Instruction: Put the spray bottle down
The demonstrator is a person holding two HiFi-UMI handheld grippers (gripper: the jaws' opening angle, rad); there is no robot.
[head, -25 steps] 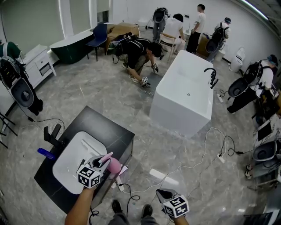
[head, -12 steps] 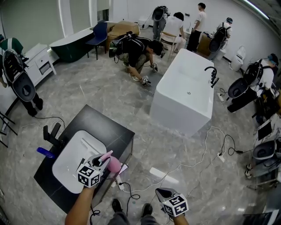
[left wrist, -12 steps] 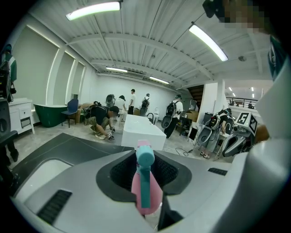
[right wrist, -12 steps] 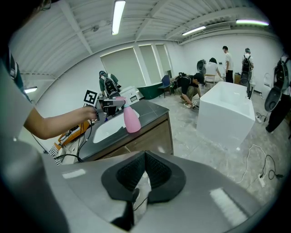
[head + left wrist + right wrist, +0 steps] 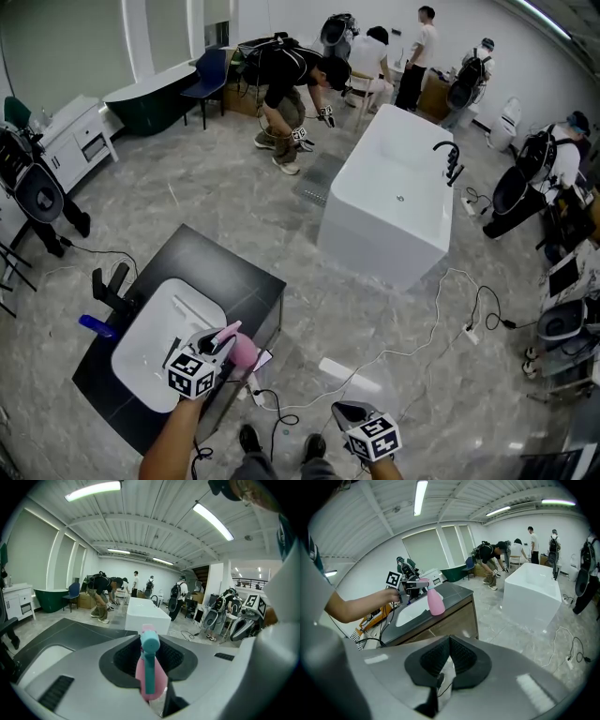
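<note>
A pink spray bottle (image 5: 244,352) with a teal trigger head (image 5: 150,641) hangs at the front right edge of the dark vanity counter (image 5: 225,272). My left gripper (image 5: 228,341) is shut on its neck. From the right gripper view the bottle (image 5: 436,603) stands upright with its base at the countertop beside the sink; whether it rests there I cannot tell. My right gripper (image 5: 349,413) hovers low over the floor to the right of the vanity, with its jaws (image 5: 450,641) together and nothing between them.
A white basin (image 5: 159,342) is sunk in the counter, with a black tap (image 5: 111,289) and a purple item (image 5: 97,325) at its left. A white bathtub (image 5: 394,197) stands further back. Cables (image 5: 394,354) and a white strip (image 5: 349,375) lie on the floor. Several people work at the back.
Both grippers and the bottle have kept still. The stooping person at the back has stepped further away, and the person at the far left has shifted.
</note>
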